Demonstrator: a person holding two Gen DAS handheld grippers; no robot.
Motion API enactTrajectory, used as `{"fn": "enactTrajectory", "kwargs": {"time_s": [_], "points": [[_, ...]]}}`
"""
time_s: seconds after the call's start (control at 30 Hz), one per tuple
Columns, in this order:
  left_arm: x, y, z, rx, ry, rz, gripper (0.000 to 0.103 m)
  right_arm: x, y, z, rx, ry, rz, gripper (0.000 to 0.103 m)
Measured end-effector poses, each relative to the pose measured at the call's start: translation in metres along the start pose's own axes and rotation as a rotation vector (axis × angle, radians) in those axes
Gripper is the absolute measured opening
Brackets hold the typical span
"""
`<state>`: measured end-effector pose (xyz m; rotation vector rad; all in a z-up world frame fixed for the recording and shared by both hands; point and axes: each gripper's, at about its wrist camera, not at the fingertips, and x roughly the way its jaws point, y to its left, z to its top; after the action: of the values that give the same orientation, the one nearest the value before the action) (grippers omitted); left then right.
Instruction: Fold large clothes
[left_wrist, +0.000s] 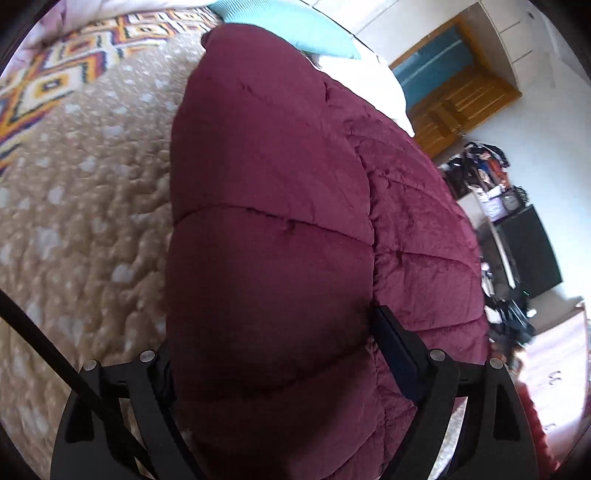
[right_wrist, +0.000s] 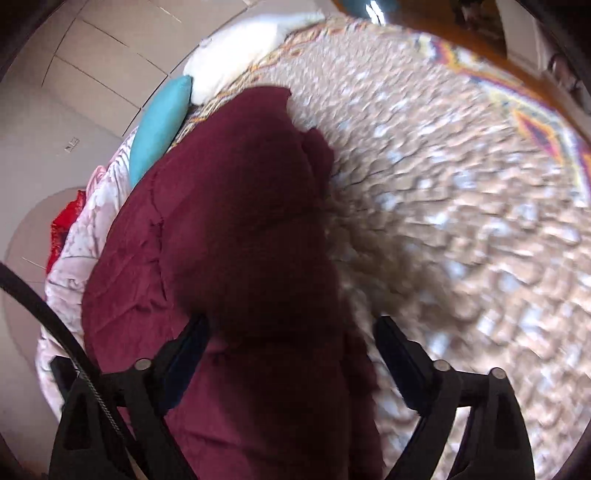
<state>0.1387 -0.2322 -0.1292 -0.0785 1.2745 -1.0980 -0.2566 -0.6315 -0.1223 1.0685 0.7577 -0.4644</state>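
A thick maroon quilted garment (left_wrist: 273, 166) lies folded over itself on a bed, a puffy upper layer resting on a flatter lower layer (left_wrist: 424, 229). My left gripper (left_wrist: 273, 328) stands wide open astride the near end of the upper fold. Its right finger (left_wrist: 395, 350) sits at the fold's edge, and the cloth's bulge partly hides its left finger. In the right wrist view the same maroon garment (right_wrist: 236, 206) runs away from me. My right gripper (right_wrist: 291, 321) is open over its near end, with bare bedspread showing beside the right finger (right_wrist: 399, 354).
A beige quilted bedspread (left_wrist: 92, 221) with a bright patterned border (left_wrist: 55, 77) covers the bed. A teal pillow (right_wrist: 159, 125) and a white pillow (right_wrist: 240, 55) lie at the head. A wooden door (left_wrist: 458, 99), cluttered shelves (left_wrist: 484, 166) and a black cabinet (left_wrist: 528, 247) stand beyond the bed.
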Motion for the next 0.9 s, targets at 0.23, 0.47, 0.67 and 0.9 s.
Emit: {"fn": "enactTrajectory", "kwargs": {"time_s": [0.23, 0.47, 0.67, 0.9], "points": [[-0.009, -0.023, 0.008, 0.054, -0.097, 0.042, 0.047, 0.029, 0.055, 0.015, -0.115, -0.003, -0.052, 0.062], [-0.013, -0.046, 0.034, 0.091, -0.205, 0.084, 0.045, -0.005, 0.096, 0.041, -0.193, -0.147, -0.038, 0.042], [0.01, -0.016, 0.041, 0.003, -0.15, 0.108, 0.058, 0.046, 0.078, 0.036, -0.109, -0.132, -0.121, 0.048], [0.011, -0.014, 0.041, -0.006, -0.142, 0.143, 0.065, 0.039, 0.092, 0.044, -0.118, -0.162, -0.099, 0.047]]}}
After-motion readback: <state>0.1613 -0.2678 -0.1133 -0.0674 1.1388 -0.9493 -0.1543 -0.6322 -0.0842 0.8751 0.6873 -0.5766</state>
